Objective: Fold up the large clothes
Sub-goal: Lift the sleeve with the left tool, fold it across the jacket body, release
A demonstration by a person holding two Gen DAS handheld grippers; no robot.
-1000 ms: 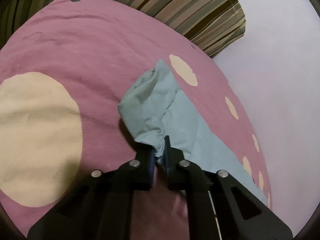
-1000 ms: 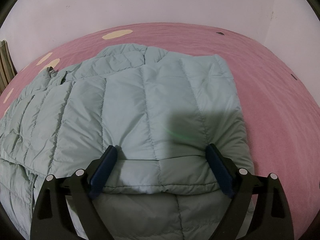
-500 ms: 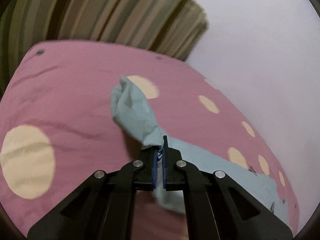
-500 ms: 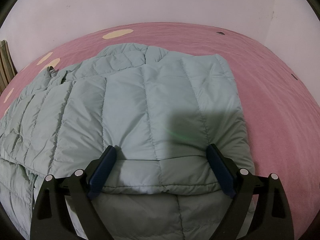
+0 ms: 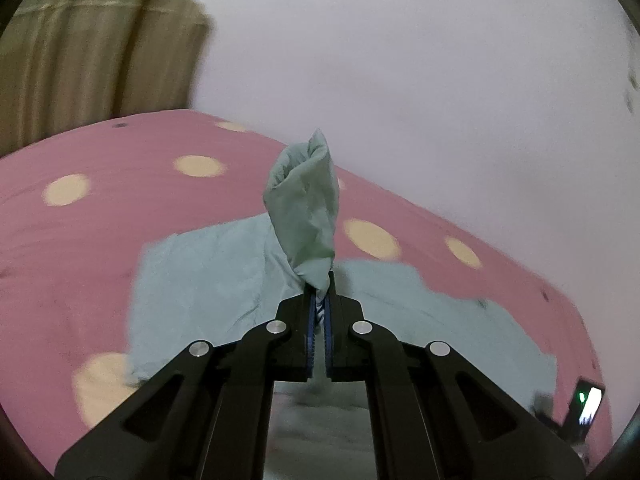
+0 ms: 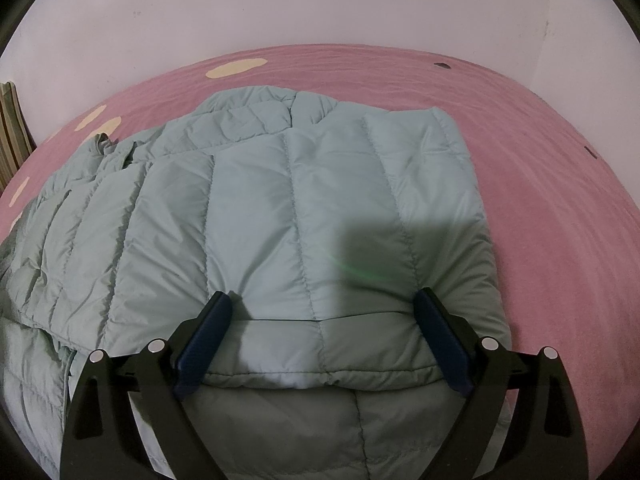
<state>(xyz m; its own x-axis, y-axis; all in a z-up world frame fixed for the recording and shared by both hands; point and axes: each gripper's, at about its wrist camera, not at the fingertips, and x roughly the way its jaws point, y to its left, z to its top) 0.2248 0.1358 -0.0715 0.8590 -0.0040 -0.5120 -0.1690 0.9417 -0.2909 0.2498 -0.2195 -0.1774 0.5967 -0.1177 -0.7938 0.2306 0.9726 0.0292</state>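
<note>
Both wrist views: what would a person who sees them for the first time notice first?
In the left wrist view, the left claw is shut on a bunched sleeve of the pale green puffer jacket, lifted above the pink bedcover with cream dots. In the right wrist view, the right claw stands wide open over the folded jacket, which lies flat across the middle of the bed.

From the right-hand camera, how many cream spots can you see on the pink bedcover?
5. One lies near the wall behind the jacket; two sit at its upper left; two hug the left edge. The jacket may hide more.
</note>
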